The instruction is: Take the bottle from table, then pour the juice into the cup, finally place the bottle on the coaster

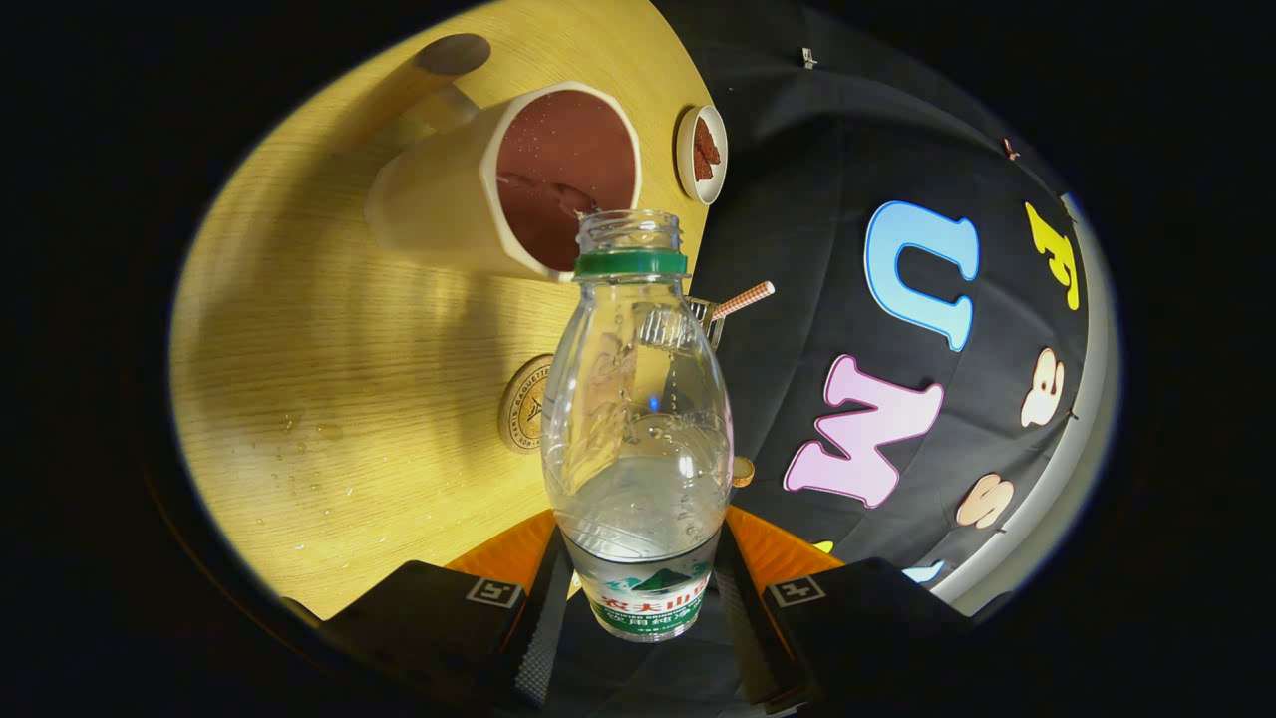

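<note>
My gripper (643, 598) is shut on a clear plastic bottle (638, 419), both fingers pressing on its labelled lower part. The bottle has a green neck ring and an open mouth, and clear liquid sits in its lower half. It is tilted with the view, its mouth at the rim of a cream cup (498, 184) with a dark red inside. That cup stands on the wooden table (349, 349) just beyond the bottle. A round wooden coaster (523, 404) lies on the table, partly hidden behind the bottle's left side.
A small white dish (701, 153) with something red-brown in it sits near the table's far edge. A striped straw (743, 298) in a glass pokes out behind the bottle. Droplets speckle the table left of the coaster.
</note>
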`<state>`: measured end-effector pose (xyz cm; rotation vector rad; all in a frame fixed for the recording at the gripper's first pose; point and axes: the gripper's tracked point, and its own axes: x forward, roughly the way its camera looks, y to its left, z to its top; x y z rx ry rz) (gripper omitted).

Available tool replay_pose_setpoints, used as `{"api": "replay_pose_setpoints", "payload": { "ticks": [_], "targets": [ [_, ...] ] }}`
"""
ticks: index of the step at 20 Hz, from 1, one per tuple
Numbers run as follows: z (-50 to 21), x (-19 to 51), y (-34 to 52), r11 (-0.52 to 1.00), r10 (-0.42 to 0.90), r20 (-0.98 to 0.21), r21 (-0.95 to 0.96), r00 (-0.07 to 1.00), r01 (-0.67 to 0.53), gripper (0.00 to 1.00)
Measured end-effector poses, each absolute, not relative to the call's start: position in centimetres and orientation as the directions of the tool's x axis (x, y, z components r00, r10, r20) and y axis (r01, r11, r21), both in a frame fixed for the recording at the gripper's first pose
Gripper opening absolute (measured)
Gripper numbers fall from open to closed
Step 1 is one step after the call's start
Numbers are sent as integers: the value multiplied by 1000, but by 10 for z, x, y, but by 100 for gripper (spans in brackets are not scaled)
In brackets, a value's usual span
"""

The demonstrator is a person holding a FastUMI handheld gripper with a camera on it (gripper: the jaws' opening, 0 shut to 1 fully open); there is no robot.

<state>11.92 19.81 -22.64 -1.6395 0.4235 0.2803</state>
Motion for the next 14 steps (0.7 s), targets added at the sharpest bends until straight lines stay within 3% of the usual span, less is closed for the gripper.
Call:
{"api": "replay_pose_setpoints", "payload": {
  "ticks": [14],
  "targets": [
    [-209, 131, 197, -180, -73, -372, -908, 925, -379, 74]
  ]
}}
